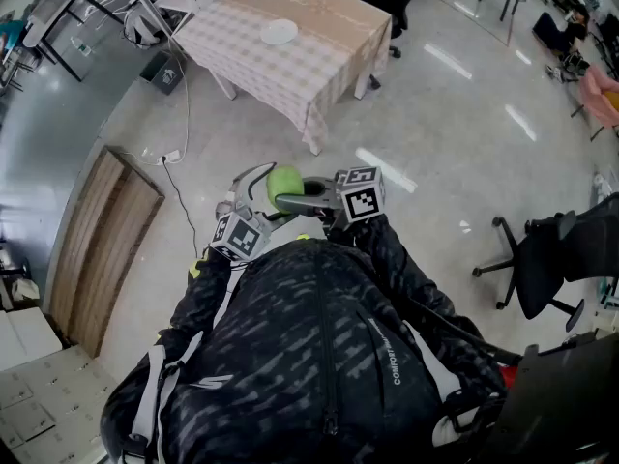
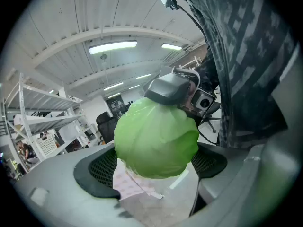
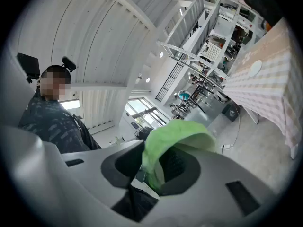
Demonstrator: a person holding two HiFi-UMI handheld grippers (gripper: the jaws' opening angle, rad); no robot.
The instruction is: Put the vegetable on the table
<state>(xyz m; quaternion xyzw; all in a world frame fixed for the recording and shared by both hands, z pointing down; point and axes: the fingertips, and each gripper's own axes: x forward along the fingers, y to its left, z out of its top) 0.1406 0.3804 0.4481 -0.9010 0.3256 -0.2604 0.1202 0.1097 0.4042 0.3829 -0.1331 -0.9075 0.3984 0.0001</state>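
While the right gripper (image 3: pixel 156 169) pinched just one leaf (image 3: pixel 182 135) of the cabbage (image 2: pixel 156 136) and the left gripper (image 2: pixel 156 167) gaped wide around it, well short of the table (image 1: pixel 319 61), that leaf could tear, dropping it.

- Head view: the right tongs (image 1: pixel 295 199) lie across the cabbage (image 1: pixel 282 180), so only its green top shows.
- Left gripper view: the cabbage (image 2: pixel 156 138) covers the inner pad edges of the left tongs (image 2: pixel 154 163) and most of the right tongs (image 2: pixel 170 90).
- Right gripper view: only a leaf (image 3: pixel 175 136) shows, and the picture's edge cuts off the worktop (image 3: pixel 265 89).
- The white thing (image 1: pixel 279 33) on the worktop (image 1: pixel 319 66) is too small to identify.
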